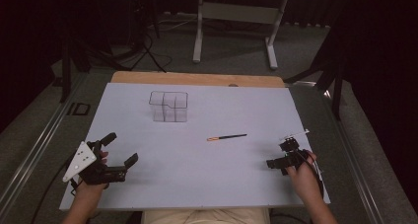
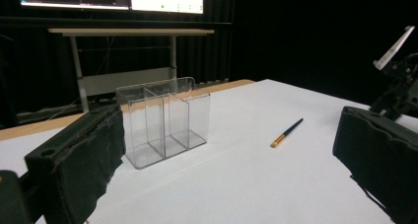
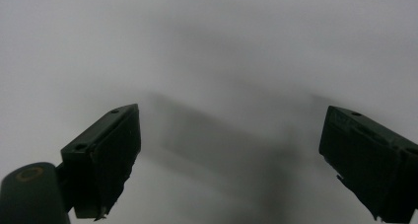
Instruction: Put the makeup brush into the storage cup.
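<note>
A big white sheet [image 1: 197, 184] covers most of the table [image 1: 197, 79], whose wooden edge shows at the far side. Toward the back left stands a clear box [image 1: 169, 106] with dividers, upright and with nothing in its compartments. At the near left, the left gripper [image 1: 121, 147] is held in a hand [image 1: 91, 192] just above the sheet, jaws spread wide, gripping nothing. At the near right, the right gripper [image 1: 280, 155] points down at the sheet, its jaws also well apart and bare. Between box and right gripper lies a thin brush [image 1: 226, 136], flat on the sheet, orange end pointing left, well apart from both grippers.
</note>
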Tool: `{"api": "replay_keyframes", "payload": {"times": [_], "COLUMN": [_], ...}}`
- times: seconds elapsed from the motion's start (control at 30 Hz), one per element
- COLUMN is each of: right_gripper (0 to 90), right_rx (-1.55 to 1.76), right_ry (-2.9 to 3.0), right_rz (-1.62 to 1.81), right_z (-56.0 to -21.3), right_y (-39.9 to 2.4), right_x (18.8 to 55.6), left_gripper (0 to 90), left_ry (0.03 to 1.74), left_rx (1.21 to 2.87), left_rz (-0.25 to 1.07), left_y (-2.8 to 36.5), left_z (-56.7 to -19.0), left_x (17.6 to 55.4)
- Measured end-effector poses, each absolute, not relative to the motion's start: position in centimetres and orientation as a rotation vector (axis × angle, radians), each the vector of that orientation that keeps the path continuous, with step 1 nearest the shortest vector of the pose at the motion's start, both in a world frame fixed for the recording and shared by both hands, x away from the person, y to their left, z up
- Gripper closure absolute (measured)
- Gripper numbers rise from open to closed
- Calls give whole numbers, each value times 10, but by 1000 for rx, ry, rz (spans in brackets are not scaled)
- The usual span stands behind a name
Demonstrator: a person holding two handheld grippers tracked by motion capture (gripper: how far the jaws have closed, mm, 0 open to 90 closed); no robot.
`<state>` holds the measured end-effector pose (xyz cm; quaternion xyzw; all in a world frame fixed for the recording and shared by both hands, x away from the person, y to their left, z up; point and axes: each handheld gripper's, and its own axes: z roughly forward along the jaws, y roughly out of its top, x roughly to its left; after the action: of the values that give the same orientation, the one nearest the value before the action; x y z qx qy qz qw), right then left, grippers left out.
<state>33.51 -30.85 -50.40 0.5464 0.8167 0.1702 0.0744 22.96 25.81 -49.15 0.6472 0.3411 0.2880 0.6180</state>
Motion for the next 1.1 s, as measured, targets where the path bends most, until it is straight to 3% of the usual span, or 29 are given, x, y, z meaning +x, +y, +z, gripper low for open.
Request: {"api": "replay_keyframes", "payload": {"times": [0.8, 0.9, 1.1], "right_gripper": [92, 128, 128], "right_rx": [1198, 1133, 817], "right_ry": [3083, 3132, 3260], "right_rz": [-32, -74, -111], "right_z": [-484, -483, -485], "right_y": [-297, -291, -273], "right_x": [334, 334, 327], "left_gripper": [4, 4, 4], "left_ry": [797, 799, 800], "left_rx": [1478, 1475, 1472], "left_rz": [660, 656, 656], "left_y": [260, 261, 262], "left_z": [-492, -492, -492], "left_x": [230, 229, 229]}}
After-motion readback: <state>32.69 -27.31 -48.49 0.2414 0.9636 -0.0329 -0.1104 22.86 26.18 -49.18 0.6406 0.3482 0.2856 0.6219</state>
